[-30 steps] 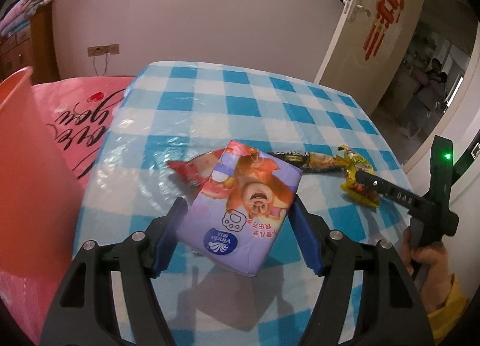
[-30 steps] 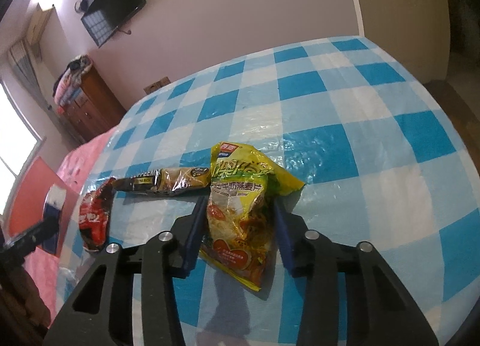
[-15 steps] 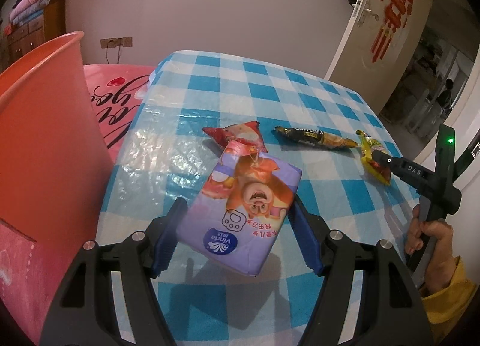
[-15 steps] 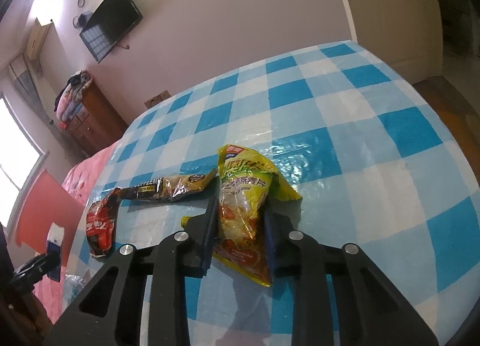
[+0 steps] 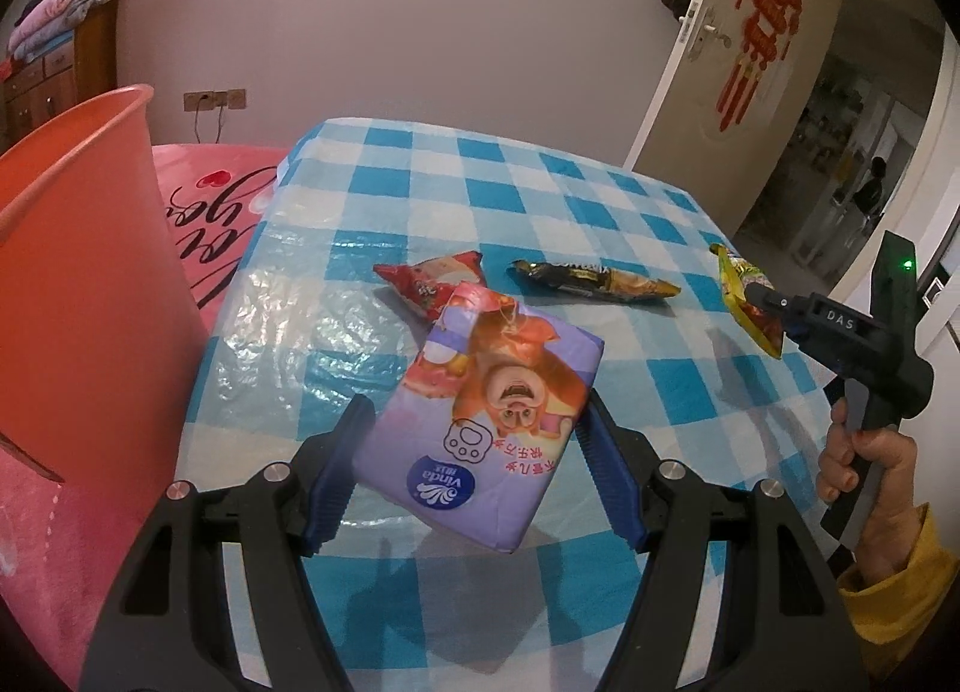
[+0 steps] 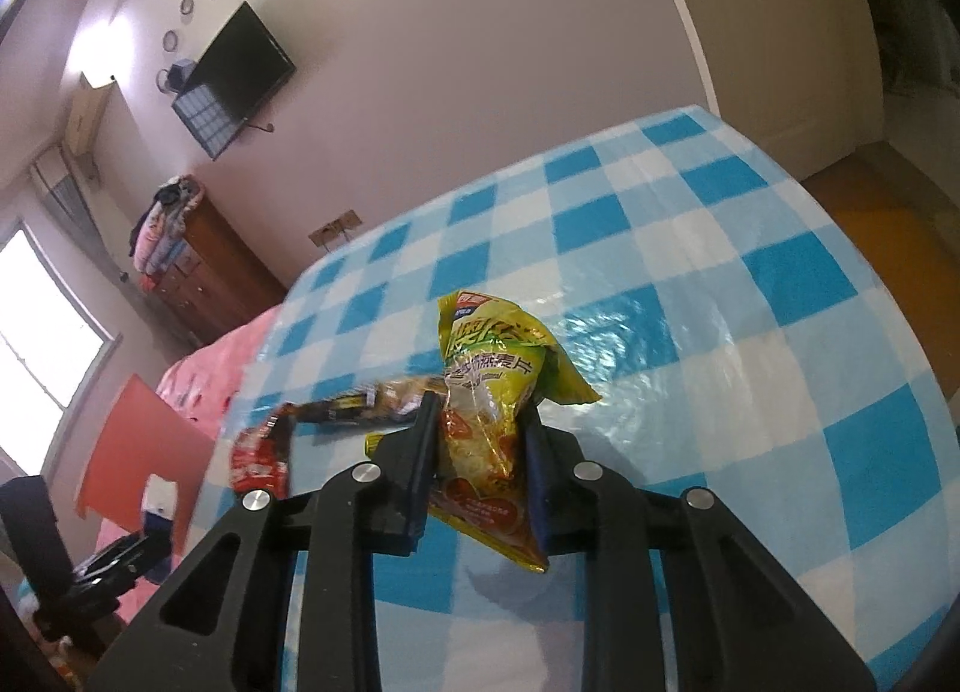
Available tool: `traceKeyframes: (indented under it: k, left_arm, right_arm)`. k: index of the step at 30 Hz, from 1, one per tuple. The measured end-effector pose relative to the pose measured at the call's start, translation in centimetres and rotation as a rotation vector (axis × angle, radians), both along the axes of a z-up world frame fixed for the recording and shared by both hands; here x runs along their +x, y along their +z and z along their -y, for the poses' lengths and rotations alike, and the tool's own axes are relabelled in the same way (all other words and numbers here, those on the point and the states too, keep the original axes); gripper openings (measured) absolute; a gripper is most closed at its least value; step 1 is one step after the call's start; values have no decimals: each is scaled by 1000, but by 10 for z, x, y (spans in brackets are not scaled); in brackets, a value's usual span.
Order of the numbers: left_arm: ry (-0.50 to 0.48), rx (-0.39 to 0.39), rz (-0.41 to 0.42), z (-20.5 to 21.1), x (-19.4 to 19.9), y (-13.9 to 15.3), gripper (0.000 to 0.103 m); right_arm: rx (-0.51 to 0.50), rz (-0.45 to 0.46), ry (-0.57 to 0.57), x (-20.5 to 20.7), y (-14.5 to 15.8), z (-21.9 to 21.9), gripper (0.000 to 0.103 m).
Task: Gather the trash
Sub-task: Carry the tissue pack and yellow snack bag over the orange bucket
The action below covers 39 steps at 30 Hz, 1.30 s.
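My left gripper (image 5: 477, 410) is shut on a purple tissue pack (image 5: 486, 422) and holds it above the near part of the blue-checked table (image 5: 540, 194). My right gripper (image 6: 480, 410) is shut on a yellow snack bag (image 6: 486, 392), which hangs clear of the cloth. The left wrist view shows that bag (image 5: 735, 278) at the far right, in the right gripper (image 5: 765, 299). A red snack bag (image 5: 429, 281) and a brown bar wrapper (image 5: 594, 279) lie on the table. An orange bin (image 5: 78, 248) stands at the left.
A pink bedspread (image 5: 210, 212) lies between the bin and the table. An open door (image 5: 720, 62) is at the right, a wooden dresser (image 6: 204, 272) at the back wall. A hand in a yellow sleeve (image 5: 864, 482) grips the right tool.
The right jaws closed on the yellow bag and lifted it off the table. The left gripper drew back with the tissue pack, so the wrappers lie farther away.
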<state>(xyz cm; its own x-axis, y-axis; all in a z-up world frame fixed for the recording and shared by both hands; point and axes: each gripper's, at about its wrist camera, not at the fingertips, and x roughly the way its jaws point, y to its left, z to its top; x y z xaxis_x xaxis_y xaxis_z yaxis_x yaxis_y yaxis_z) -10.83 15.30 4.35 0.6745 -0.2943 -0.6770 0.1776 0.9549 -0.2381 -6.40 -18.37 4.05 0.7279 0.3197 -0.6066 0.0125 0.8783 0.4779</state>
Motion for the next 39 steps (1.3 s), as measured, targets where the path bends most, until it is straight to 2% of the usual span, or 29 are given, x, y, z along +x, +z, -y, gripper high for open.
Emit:
traceKeyframes:
  k: [10, 18, 24, 29, 39]
  left_arm:
    - [-10, -16, 74, 3, -4, 28, 69]
    - [19, -30, 144, -11, -5, 58, 69]
    - [96, -2, 205, -39, -10, 87, 69]
    - [212, 26, 252, -79, -19, 109, 69]
    - [441, 70, 239, -158, -23, 114, 70]
  right_arm:
    - [88, 18, 92, 2, 32, -33, 27]
    - [131, 39, 227, 7, 62, -83, 27]
    - [146, 56, 381, 19, 91, -143, 27]
    - [151, 73, 517, 31, 115, -201, 27]
    - [130, 100, 717, 60, 142, -313, 27]
